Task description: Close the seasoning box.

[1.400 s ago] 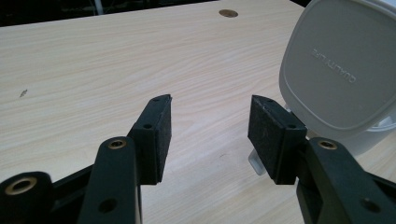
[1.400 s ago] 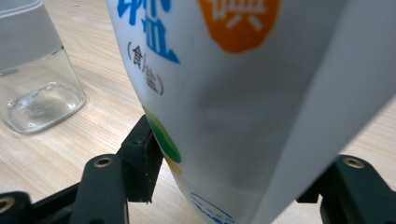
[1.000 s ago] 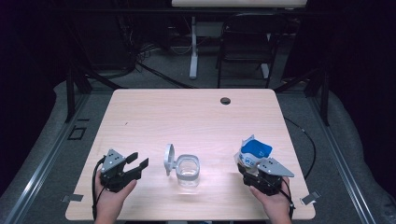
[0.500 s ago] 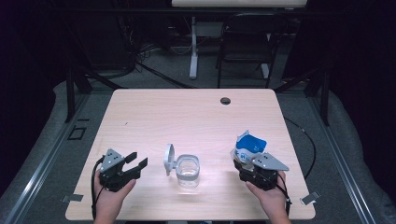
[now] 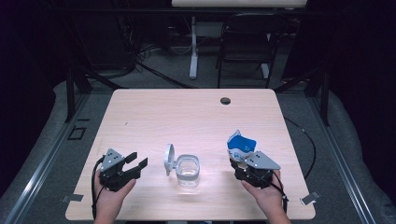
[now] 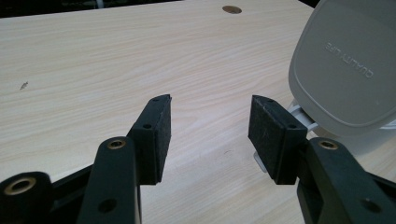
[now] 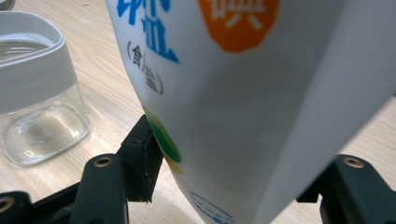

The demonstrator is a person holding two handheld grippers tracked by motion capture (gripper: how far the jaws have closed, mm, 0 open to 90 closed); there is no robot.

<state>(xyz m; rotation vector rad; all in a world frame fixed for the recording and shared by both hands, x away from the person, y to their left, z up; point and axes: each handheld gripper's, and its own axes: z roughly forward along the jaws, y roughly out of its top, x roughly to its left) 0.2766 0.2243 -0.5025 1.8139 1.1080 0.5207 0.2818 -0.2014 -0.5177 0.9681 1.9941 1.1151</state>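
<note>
- High view: glass jar (image 5: 188,171) stands near the table's (image 5: 196,116) front edge, between the two hands; its hinged grey lid (image 5: 168,159) is swung open and stands upright at the jar's left. So the opening step looks done.
- High view: right gripper (image 5: 246,161) carries a white-and-blue salt pouch (image 5: 241,145), well to the right of the jar and apart from it. Pouch top looks torn open, blue inside showing. No pouring has begun, judging by the gap.
- High view: left gripper (image 5: 134,162) rests left of the jar, jaws spread, nothing between them.
- Left gripper view: both black pads (image 6: 158,135) stand wide apart over bare wood; the lid (image 6: 348,70) rises just beyond the right jaw, not touched.
- Right gripper view: jaws clamped on the pouch's (image 7: 243,102) lower part, printed face toward the camera. Jar (image 7: 39,88) sits at left, seemingly empty or near it.
- Left to do, by judgement: bring the pouch over the jar mouth, tip, fill, then close the lid.
</note>
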